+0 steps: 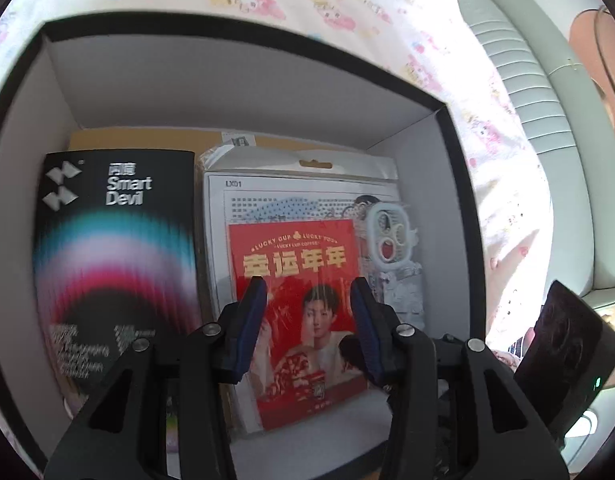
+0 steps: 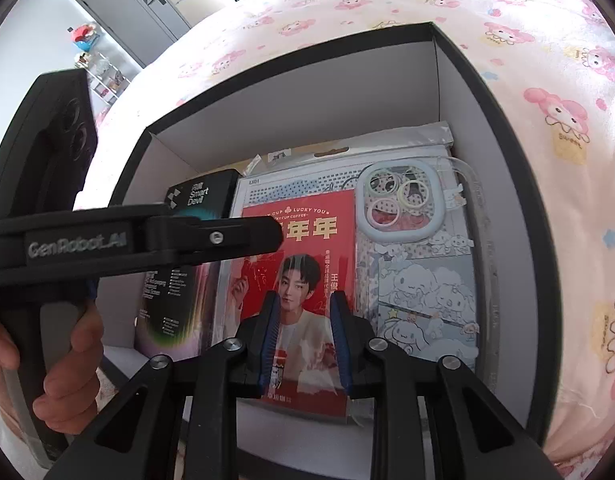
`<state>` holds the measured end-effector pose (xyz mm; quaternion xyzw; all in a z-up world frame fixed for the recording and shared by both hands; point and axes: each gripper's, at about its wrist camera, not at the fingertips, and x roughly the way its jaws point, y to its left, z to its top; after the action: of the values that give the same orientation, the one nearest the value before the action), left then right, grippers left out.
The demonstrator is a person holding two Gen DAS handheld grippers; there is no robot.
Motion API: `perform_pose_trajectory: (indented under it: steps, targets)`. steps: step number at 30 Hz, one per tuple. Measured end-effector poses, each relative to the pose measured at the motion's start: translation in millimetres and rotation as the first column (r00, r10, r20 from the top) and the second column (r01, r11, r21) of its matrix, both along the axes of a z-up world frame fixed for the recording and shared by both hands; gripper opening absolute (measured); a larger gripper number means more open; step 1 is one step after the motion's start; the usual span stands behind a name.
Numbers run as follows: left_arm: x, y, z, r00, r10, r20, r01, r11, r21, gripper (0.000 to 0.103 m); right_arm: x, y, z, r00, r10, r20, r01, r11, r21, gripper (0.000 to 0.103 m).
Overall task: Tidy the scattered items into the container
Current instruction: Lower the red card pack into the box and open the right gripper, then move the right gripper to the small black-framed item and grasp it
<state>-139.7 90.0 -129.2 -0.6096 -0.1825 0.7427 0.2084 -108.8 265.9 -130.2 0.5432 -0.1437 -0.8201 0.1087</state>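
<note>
Hand on left claw only in right view; both claws spread, empty, over box.

Red card; black box; pink-print sheet.

Left black two-finger gripper angled downward, jaws apart, empty, right black two-finger gripper likewise, bare hand gripped the left handle.

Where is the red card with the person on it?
The red card lies inside the black box, on top of the clear phone-case package. In both wrist views the black Smart Devil box is on its left.
</note>
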Motion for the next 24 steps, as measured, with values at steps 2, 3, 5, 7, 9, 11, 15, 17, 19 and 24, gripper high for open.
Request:
perform_pose_trajectory:
  steps: [2, 3, 5, 7, 9, 11, 15, 17, 19, 24]
  targets:
    - [20.3, -9.8, 13.8, 0.998, 0.023, -0.053, -0.024, 0.999, -0.025, 0.044, 5.7, 4.2, 2.9, 1.0, -0.02, -0.014, 0.02, 1.0, -0.002, 0.022]
    - [31.0, -15.5, 21.2, 0.996, 0.036, -0.078, -0.039, 0.999, -0.034, 0.044, 9.2, 6.0, 6.5, 0.999, -0.029, -0.02, 0.029, 1.0, -0.011, 0.022]
    - [53.1, -26.0, 38.1, 0.99, 0.054, -0.133, -0.061, 0.997, -0.052, 0.045, 15.7, 5.4, 16.1, 0.999, -0.034, -0.038, 0.033, 0.999, -0.003, 0.022]
    - [66.9, -31.9, 55.4, 0.98, 0.056, -0.19, -0.071, 0.995, -0.076, 0.045, 23.6, 0.9, 28.9, 0.997, -0.031, -0.071, 0.034, 0.999, 0.033, 0.022]
    - [82.0, -27.4, 70.2, 0.969, 0.049, -0.242, -0.073, 0.993, -0.091, 0.047, 34.5, -4.2, 41.8, 0.995, -0.022, -0.101, 0.026, 0.999, 0.038, 0.022]
    - [77.0, -16.9, 71.1, 0.958, 0.038, -0.284, -0.069, 0.993, -0.1, 0.051, 46.4, -7.9, 52.2, 0.993, -0.012, -0.12, 0.016, 0.999, 0.032, 0.023]
    - [86.1, -1.9, 88.1, 0.937, 0.016, -0.35, -0.057, 0.993, -0.107, 0.051, 66.3, -18.3, 72.5, 0.987, 0.006, -0.163, 0.002, 0.999, 0.047, 0.023]
    - [92.2, 5.2, 92.0, 0.93, 0.008, -0.367, -0.05, 0.993, -0.106, 0.051, 73.8, -24.3, 83.4, 0.982, 0.013, -0.19, -0.002, 0.998, 0.055, 0.024]
    - [103.4, 2.7, 102.6, 0.925, 0.012, -0.381, -0.052, 0.994, -0.096, 0.052, 81.9, -29.4, 94.7, 0.975, 0.022, -0.22, -0.008, 0.998, 0.064, 0.028]
    - [115.8, -12.0, 111.7, 0.911, 0.031, -0.411, -0.079, 0.992, -0.102, 0.054, 98.1, -48.7, 110.7, 0.963, 0.068, -0.261, -0.047, 0.995, 0.087, 0.032]
